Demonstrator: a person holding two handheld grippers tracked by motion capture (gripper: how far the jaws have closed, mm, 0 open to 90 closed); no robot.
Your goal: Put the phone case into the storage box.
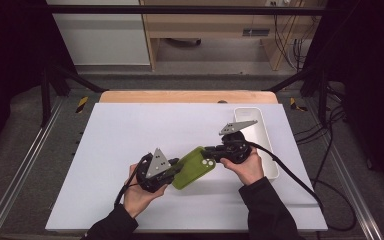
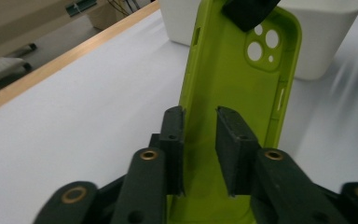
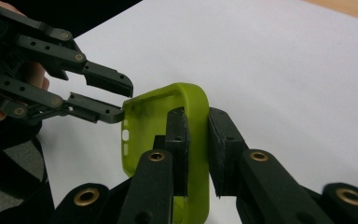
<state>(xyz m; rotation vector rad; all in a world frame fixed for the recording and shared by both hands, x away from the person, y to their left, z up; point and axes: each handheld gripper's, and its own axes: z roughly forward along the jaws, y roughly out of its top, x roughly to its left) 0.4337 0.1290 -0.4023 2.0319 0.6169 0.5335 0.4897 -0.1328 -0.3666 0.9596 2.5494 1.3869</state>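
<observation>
1. Phone case (image 1: 194, 167), lime green and empty, is held above the white table (image 1: 130, 150), between the two grippers and lifted off the surface
2. Its long axis is seen running from the left gripper (image 1: 176, 170) up and rightward to the right gripper (image 1: 209, 151) in the high view, with the camera-hole end toward the right gripper
3. The right gripper (image 3: 197, 140) is clamped on the case, its pads pinching the thin curved wall at the camera-hole end; the case appears to be carried by this grip alone
4. The left gripper (image 2: 200, 140) is seen with its jaws standing apart, one to each side of the side wall at the case's other end; a gap is visible between pads and wall, so no grip is judged there
5. Both grippers are at the case, one at each end; the next move is judged to turn on whether the left one is drawn back along the long axis
6. The case is smooth, matte and looks like soft rubber, with rounded corners, a raised rim, round camera holes and button slots
7. A white oblong tray (image 1: 260, 137) of hard plastic sits on the table beyond the right hand (image 1: 250, 167)
</observation>
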